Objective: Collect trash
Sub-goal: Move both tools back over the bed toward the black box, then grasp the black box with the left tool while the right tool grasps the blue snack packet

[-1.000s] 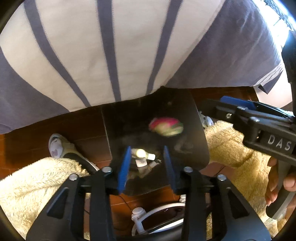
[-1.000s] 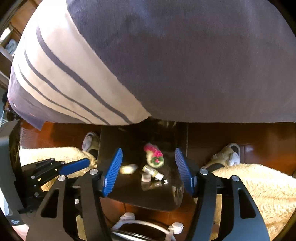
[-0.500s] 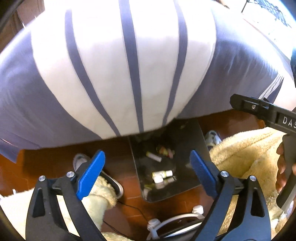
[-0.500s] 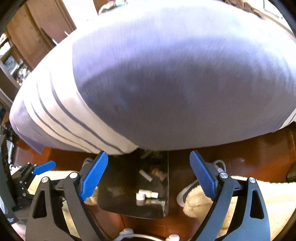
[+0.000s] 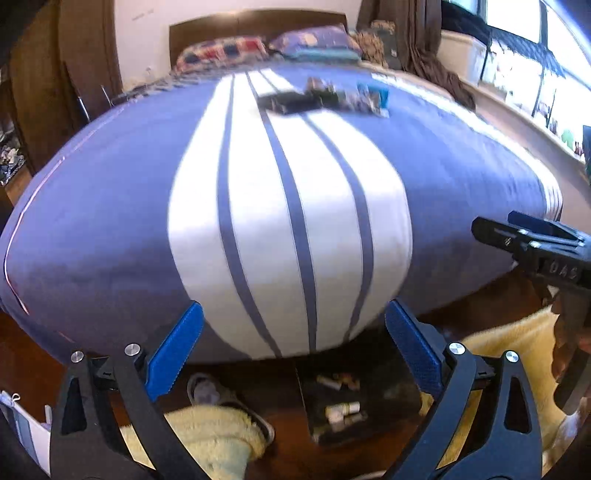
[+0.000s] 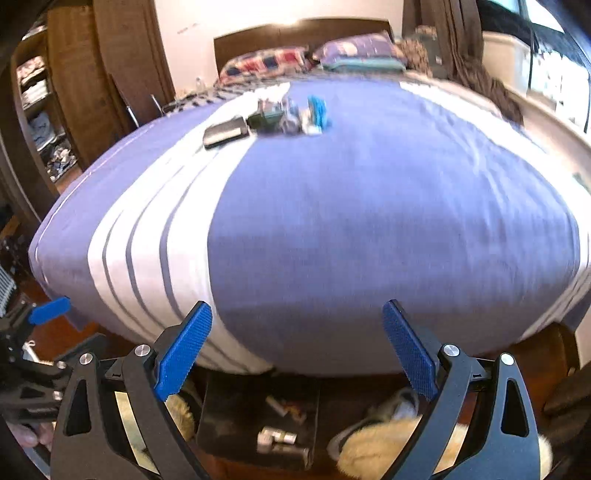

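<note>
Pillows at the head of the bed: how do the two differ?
The left pillow has a bold red-and-dark checked cover; the right pillow is purple with a fine pattern. The right one rests on a folded teal cloth; the left lies on the bed. Both lean toward the headboard.

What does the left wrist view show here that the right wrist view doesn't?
Only the left wrist view shows the right gripper from the side, and sunlit windows. Only the right wrist view shows wardrobe shelves and the left gripper's blue pad. Both show the striped bed, the clutter near its pillows, and the black bin holding small bottles.
</note>
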`<state>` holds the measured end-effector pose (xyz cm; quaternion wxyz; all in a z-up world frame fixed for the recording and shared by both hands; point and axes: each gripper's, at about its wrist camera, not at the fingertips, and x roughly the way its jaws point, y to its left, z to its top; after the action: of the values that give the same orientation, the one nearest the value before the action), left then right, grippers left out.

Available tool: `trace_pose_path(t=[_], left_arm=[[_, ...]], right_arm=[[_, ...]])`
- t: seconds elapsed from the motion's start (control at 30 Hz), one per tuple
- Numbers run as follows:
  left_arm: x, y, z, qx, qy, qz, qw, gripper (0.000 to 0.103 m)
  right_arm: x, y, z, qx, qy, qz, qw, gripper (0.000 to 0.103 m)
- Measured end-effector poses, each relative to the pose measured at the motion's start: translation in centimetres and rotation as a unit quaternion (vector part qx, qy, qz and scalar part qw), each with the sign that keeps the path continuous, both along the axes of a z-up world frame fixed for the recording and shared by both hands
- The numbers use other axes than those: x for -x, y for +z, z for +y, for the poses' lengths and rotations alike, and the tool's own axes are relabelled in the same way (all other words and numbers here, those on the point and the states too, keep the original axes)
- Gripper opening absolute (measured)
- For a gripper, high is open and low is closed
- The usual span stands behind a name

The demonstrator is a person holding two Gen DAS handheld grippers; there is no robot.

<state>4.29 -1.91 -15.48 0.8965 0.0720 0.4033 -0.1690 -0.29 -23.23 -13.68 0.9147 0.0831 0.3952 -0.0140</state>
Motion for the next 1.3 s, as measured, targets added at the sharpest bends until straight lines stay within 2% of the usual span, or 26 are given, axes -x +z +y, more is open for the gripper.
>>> trace_pose_path(t=[0.2, 0.4, 0.67, 0.9, 0.97, 1.03, 1.13, 1.3], left_arm=[[-3.1, 2.7, -0.5, -0.014, 0.009, -0.03, 0.9994, 0.095], [-7.4, 4.3, -1.2, -0.009, 0.012, -0.041, 0.9991, 0.095], [-13.6, 5.4, -3.4, 0.009, 0.01, -0.038, 0.9992, 0.095], [-18.9, 5.1, -7.0, -0.002, 0.012, -0.035, 0.9993, 0.095], [-20.2, 5.1, -7.7, -0.005, 0.016, -0.035, 0.9993, 0.095], [-21.6, 5.1, -8.2, -0.004, 0.022, -0.035, 0.9991, 0.095], [-23.7, 5.1, -8.6, 0.002, 0.04, -0.036, 0.9985, 0.095], [-26.0, 4.6, -9.4, 0.0, 0.051, -0.031, 0.9982, 0.095]], right_arm=[[-3.6, 2.6, -0.7, 0.01, 0.002, -0.03, 1.0, 0.094], [-8.1, 4.5, -2.1, 0.017, -0.002, -0.037, 0.999, 0.094], [-13.9, 4.5, -4.8, 0.022, -0.016, -0.027, 0.999, 0.094], [-18.8, 4.4, -6.1, 0.02, -0.012, -0.028, 0.999, 0.093], [-20.0, 4.4, -6.3, 0.016, -0.008, -0.027, 0.999, 0.084], [-21.4, 4.1, -6.6, 0.007, -0.002, -0.022, 1.0, 0.068], [-23.2, 3.6, -6.8, -0.007, 0.005, -0.011, 1.0, 0.053], [-24.8, 2.8, -6.8, -0.004, 0.007, 0.002, 1.0, 0.049]])
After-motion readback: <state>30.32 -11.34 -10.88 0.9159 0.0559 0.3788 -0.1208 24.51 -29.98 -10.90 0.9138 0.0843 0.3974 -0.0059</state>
